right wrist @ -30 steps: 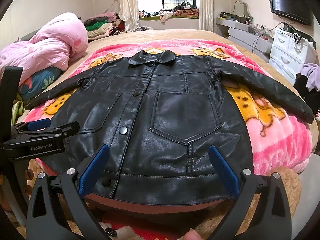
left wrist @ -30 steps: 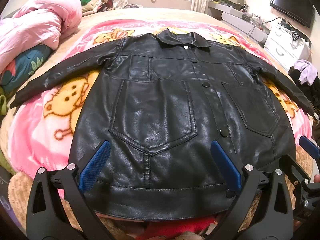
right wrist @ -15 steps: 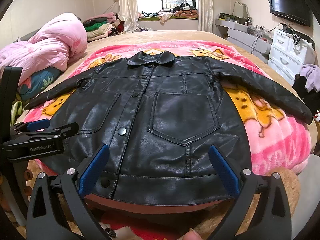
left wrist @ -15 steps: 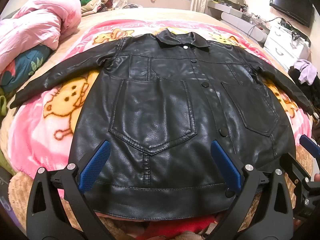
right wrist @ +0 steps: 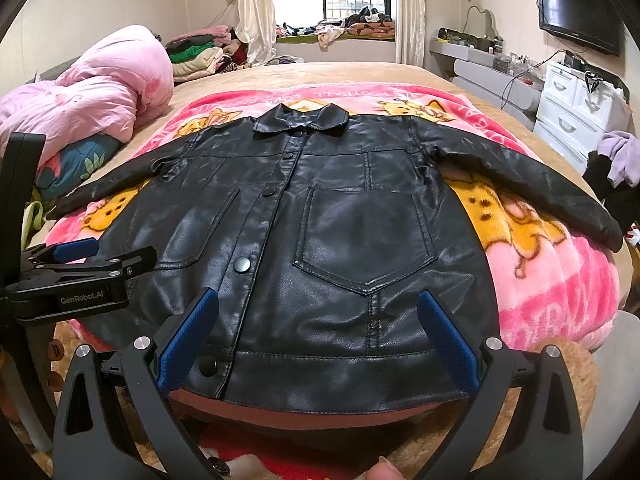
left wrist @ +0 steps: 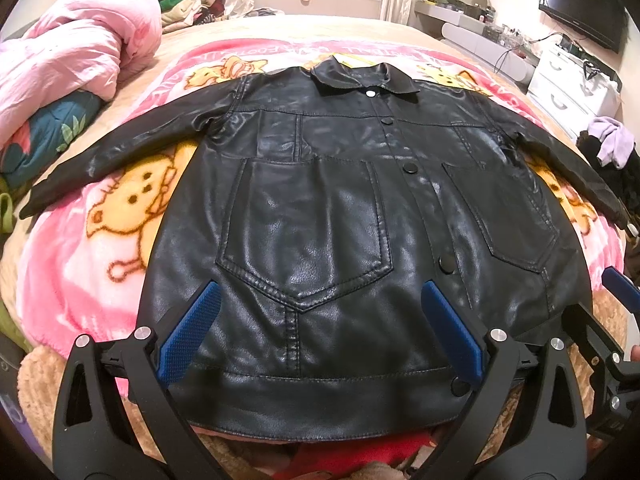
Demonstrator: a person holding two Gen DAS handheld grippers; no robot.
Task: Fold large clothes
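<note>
Black leather jacket (left wrist: 320,208) lies flat beyond both grippers' spread, empty jaws.

Both views have crept slightly closer to the jacket (left wrist: 320,216) — nothing else differs.

The left gripper (left wrist: 320,330) was a black plastic frame with 2 long triangular arms, each pierced by a narrow slot. Its fingers (left wrist: 188,330) carried blue pads with a fine cross-hatched texture. A round silver screw head sat at each arm's pivot, 4 in all. The right gripper (right wrist: 318,338) had the same build: black slotted arms, blue textured fingers (right wrist: 448,338) and 4 silver screws. Seen sideways in the right wrist view, the left gripper's black body bore white lettering reading "GenRobot.AI", with small silver screws along its jaw and a blue pad at the tip. A fingertip (right wrist: 384,472) showed at the bottom edge.
</note>
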